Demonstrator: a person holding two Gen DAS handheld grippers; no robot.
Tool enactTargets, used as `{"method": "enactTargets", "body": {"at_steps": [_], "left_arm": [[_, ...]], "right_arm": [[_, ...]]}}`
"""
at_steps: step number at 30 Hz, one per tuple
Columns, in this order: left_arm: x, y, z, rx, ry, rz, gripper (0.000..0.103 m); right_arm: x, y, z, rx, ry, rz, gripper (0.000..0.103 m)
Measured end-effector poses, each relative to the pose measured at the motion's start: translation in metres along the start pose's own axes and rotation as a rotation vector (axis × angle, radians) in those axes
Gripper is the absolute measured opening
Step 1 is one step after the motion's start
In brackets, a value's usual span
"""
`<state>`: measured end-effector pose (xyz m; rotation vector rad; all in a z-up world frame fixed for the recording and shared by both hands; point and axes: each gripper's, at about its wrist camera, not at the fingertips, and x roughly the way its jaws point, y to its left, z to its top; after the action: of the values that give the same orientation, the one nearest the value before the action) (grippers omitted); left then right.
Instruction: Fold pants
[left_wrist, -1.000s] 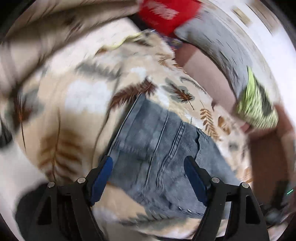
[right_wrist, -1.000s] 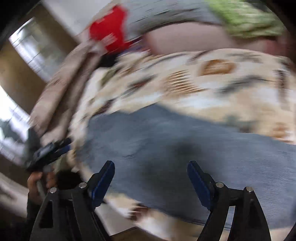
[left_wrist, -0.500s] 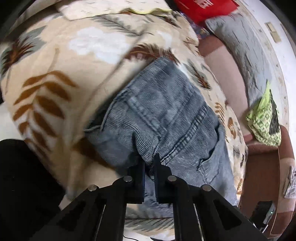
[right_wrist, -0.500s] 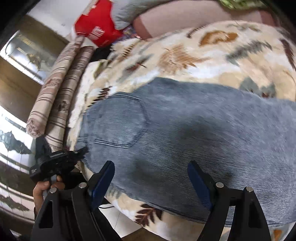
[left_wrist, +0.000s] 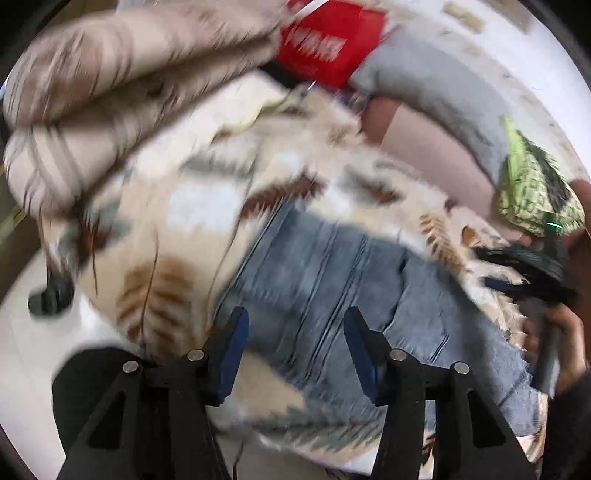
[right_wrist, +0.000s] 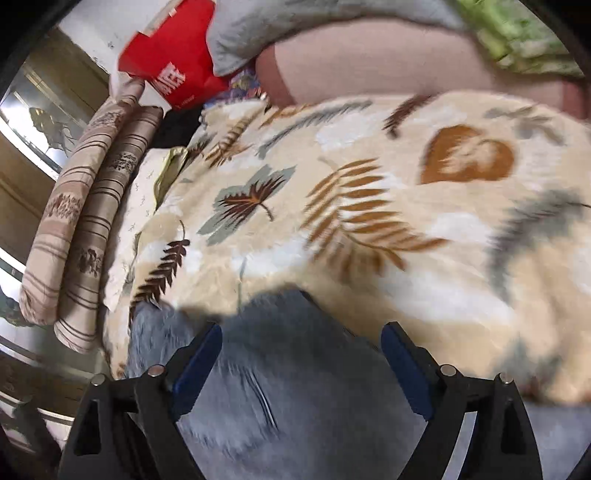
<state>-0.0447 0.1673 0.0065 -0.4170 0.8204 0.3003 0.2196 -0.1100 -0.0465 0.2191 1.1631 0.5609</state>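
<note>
— Hovering over pants (left_wrist: 325, 280) lying flat on leaf blanket (right_wrist: 369, 221); left gripper (left_wrist: 295, 350) just opening, gripping nothing; right gripper (right_wrist: 301, 369) spread, empty.
— Judging: regrasping next, pinching an edge beside blanket's near rim.

Both wrist views looking steeply down, close above the leaf-print blanket (left_wrist: 207, 206). Left view facing across the pants (left_wrist: 317, 273) toward the blanket's far edge; right view hovering nearer. Sharing pants, blanket, striped cushions (right_wrist: 85, 221), red bag (right_wrist: 173, 55).
</note>
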Motion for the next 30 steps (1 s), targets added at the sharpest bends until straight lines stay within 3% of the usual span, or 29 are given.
{"method": "enactTargets", "body": {"at_steps": [1,2,3,4,5,6,8,10,11,13,16,19,22,23,24,26,29,30], "left_arm": [[0.007,-0.003,0.004,0.018,-0.01,0.007,0.064],[0.02,-0.005,0.007,0.028,0.003,0.018,0.064],[0.038,-0.009,0.007,0.05,0.04,0.035,0.064],[0.061,-0.013,0.007,0.085,0.106,0.064,0.064],[0.086,-0.012,0.004,0.097,0.184,0.093,0.065],[0.101,-0.006,-0.003,0.087,0.21,0.096,0.066],[0.095,-0.011,-0.005,0.14,0.161,0.117,0.067],[0.094,-0.01,-0.006,0.131,0.16,0.124,0.067],[0.095,-0.009,-0.005,0.131,0.162,0.123,0.067],[0.094,-0.007,-0.001,0.132,0.164,0.124,0.067],[0.096,-0.007,0.001,0.138,0.161,0.123,0.067],[0.093,-0.009,-0.006,0.134,0.159,0.125,0.067],[0.095,-0.011,-0.007,0.133,0.157,0.126,0.067],[0.095,-0.011,-0.007,0.134,0.156,0.126,0.067],[0.095,-0.011,-0.007,0.136,0.155,0.126,0.067],[0.095,-0.011,-0.007,0.134,0.154,0.123,0.067],[0.095,-0.012,-0.007,0.14,0.154,0.123,0.067],[0.094,-0.011,-0.007,0.139,0.154,0.117,0.067]], "right_arm": [[0.018,0.001,0.005,-0.008,0.051,-0.008,0.089],[0.035,0.003,0.007,-0.018,0.096,-0.031,0.079],[0.051,0.005,0.007,-0.033,0.146,-0.025,0.048],[0.064,0.009,0.004,-0.056,0.191,-0.032,0.03],[0.068,0.014,0.002,-0.094,0.197,-0.08,0.02],[0.066,0.021,-0.001,-0.131,0.182,-0.098,0.015],[0.052,0.03,-0.001,-0.182,0.107,-0.18,0.005],[0.043,0.038,-0.001,-0.243,0.023,-0.312,0.005],[0.051,0.036,-0.001,-0.237,0.04,-0.337,0.005],[0.07,0.03,-0.008,-0.218,0.103,-0.335,0.006],[0.05,0.025,-0.013,-0.152,0.016,-0.297,0.007],[0.004,0.037,-0.02,-0.157,-0.104,-0.279,0.009],[-0.029,0.05,-0.04,-0.143,-0.124,-0.147,0.032],[-0.032,0.053,-0.049,-0.138,-0.11,-0.12,0.062],[-0.031,0.055,-0.058,-0.141,-0.095,-0.106,0.084],[-0.014,0.055,-0.073,-0.168,-0.073,-0.128,0.085],[0.043,0.024,-0.08,-0.103,0.132,-0.208,0.085],[0.037,0.024,-0.08,-0.1,0.087,-0.2,0.084]]}}
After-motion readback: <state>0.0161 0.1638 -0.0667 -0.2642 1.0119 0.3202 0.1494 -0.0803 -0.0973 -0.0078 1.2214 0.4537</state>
